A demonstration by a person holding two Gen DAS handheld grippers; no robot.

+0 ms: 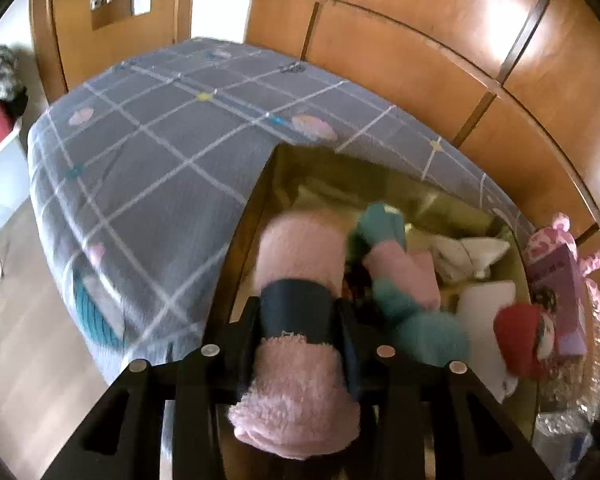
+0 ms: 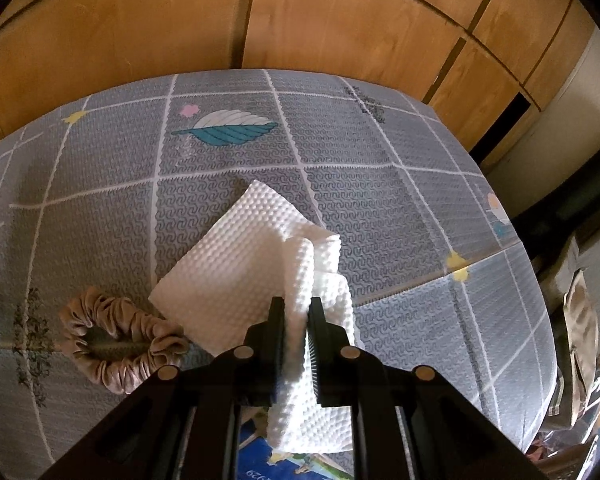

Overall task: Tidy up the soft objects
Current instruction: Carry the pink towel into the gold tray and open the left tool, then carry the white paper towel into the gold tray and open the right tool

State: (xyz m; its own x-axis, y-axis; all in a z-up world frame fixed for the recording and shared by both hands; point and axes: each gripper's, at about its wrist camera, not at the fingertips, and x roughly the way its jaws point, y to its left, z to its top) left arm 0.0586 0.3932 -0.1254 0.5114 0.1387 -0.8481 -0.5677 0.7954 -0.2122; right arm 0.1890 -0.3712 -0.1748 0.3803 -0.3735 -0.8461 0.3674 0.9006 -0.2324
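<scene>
My left gripper (image 1: 300,312) is angled downward over the open cardboard box (image 1: 260,200), its jaws clamped on a fluffy pink sock (image 1: 300,248) whose ends protrude ahead of and behind the fingers. Inside the box lie a pink-and-teal sock (image 1: 400,276), white cloths (image 1: 472,252) and a red-hooded doll (image 1: 524,336); a purple packet (image 1: 556,280) at the far rim bears print too blurred for me to read. My right gripper (image 2: 298,320) points forward and down over the grey checked bedspread (image 2: 380,208), jaws pinching a fold of the white dimpled cloth (image 2: 228,264), which drapes onto the bedspread. A beige scrunchie (image 2: 116,340) lies just left of the cloth. Below the gripper, inverted digits "929" show on a blue printed sheet (image 2: 256,456).
</scene>
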